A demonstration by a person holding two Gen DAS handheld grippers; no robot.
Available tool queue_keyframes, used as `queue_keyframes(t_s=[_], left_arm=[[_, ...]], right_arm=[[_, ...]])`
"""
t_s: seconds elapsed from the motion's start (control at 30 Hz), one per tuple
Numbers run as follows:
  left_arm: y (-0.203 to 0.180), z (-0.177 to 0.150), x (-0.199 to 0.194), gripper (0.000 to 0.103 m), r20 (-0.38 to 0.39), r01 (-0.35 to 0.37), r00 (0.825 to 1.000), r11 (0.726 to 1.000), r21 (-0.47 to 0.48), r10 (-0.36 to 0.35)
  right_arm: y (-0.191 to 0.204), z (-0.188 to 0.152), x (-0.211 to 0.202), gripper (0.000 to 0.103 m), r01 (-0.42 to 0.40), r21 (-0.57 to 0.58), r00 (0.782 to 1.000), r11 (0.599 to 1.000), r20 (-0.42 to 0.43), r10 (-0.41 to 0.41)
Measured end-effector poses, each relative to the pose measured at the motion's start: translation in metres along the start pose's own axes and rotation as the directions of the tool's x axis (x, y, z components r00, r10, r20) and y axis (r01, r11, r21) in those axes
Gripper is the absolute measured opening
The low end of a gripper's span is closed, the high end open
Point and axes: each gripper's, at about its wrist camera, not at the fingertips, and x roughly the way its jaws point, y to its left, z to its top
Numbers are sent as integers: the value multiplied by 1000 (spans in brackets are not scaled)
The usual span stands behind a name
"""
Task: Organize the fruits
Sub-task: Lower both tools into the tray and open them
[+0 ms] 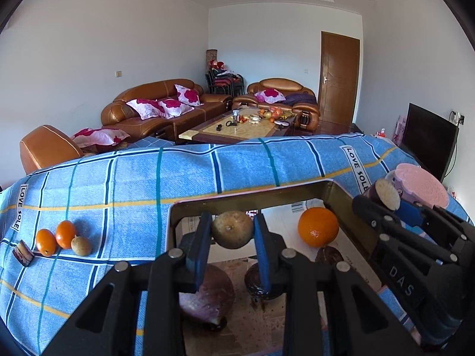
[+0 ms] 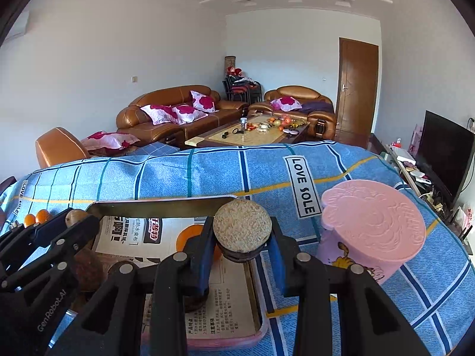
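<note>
Blue checked cloth point(image 1: 237, 172) covers my table. Left gripper point(image 1: 232, 234): jaws clamped on a brownish fruit point(image 1: 232, 229), above the tray point(image 1: 338, 195). Right gripper point(image 2: 242, 249): jaws clamped on a rough-topped disc point(image 2: 242, 227), over the tray's right edge. Orange point(image 1: 318, 227) lies in the tray; pink tub point(image 2: 374, 231) just right.
</note>
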Motion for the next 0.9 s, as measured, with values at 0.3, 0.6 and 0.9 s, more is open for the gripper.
queue_keyframes(t_s=[0.3,0.6,0.9], left_arm=[[7,-1,11,30,-65,8,998,999,-47,-11],[6,0,3,47,-26,-31,999,999,-34,30],[21,-3,-15,90,52,-100,993,989,-109,106]], right_arm=[[12,-6,11,36,-84,-5,994,996,-74,83],[15,-7,12,39,-150,-2,985,989,-86,149],[3,-4,-2,54,-126,56,992,990,5,126]])
